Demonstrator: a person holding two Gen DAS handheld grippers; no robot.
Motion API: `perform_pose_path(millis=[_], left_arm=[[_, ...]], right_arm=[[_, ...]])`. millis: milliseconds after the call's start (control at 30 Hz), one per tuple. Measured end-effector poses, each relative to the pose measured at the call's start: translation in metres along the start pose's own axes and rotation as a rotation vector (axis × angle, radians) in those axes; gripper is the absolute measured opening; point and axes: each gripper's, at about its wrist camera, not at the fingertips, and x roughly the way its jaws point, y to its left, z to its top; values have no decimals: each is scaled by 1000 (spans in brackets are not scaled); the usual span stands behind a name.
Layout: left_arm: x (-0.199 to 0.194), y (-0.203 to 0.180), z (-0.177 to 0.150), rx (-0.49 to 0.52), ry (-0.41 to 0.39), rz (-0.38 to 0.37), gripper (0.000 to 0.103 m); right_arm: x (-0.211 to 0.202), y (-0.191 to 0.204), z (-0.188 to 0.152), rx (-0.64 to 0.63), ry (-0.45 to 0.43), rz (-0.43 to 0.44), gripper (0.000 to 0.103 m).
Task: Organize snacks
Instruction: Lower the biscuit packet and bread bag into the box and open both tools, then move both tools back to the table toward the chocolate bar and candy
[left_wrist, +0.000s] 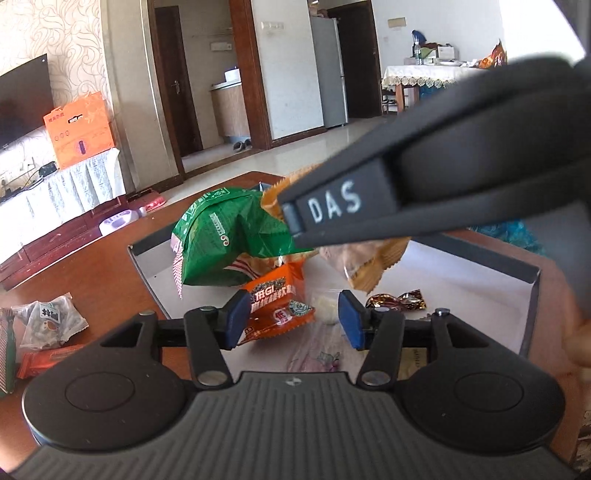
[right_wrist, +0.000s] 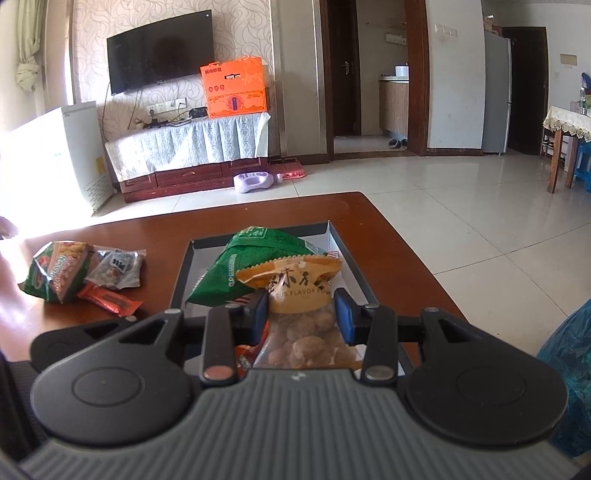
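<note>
Reddish-brown wood makes up the tabletop (right_wrist: 373, 236) that we work over, and on it sits a shallow dark-rimmed tray (right_wrist: 184, 273) with a pale floor. Leaning inside the tray, toward its far left part, we see a large green snack bag (left_wrist: 221, 240). In front of that bag lies an orange packet (left_wrist: 280, 302), flat on the tray floor.

Our right hand-held gripper (right_wrist: 301, 315) is clamped on a clear bag of round biscuits with a yellow top (right_wrist: 295, 291), the blue pads pressing its sides just below the printed band. From the left wrist camera the same bag hangs above the tray, to the right of the green bag.

Our left hand-held gripper (left_wrist: 291, 321) has its pads apart and low over the near part of the tray. The left pad touches the edge of the orange packet, while the right pad stands clear of it, so nothing is pinched.

Near the right pad a small pale wrapped sweet (left_wrist: 327, 306) rests on the tray floor, and just beyond it a brown-and-gold foil candy (left_wrist: 397, 301).

Outside the tray, on the tabletop to the left, we count three more snacks close together: a second green bag (right_wrist: 55, 273), a clear grey-labelled packet (right_wrist: 118, 273), and an orange-brown bar (right_wrist: 110, 301) nearest us.
</note>
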Motion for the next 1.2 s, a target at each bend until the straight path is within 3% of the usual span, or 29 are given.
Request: perform_pose_path(millis=[500, 567, 600, 633, 700, 1033, 1200], left_arm=[[-3, 5, -1, -46, 18, -22, 71], [-3, 5, -1, -45, 16, -20, 72], [-3, 5, -2, -45, 15, -22, 72], [-7, 3, -2, -46, 12, -22, 73], [-8, 4, -3, -47, 8, -22, 75], [-27, 23, -5, -99, -29, -36, 77], [-51, 54, -4, -142, -86, 20, 79]], right_arm=[[24, -17, -18, 45, 92, -31, 45], [22, -18, -18, 49, 86, -26, 48], [21, -18, -18, 57, 84, -10, 56], [19, -19, -18, 63, 77, 5, 63], [13, -17, -17, 62, 58, 10, 66], [-32, -29, -7, 165, -76, 4, 75], [-38, -20, -2, 174, -119, 13, 76]])
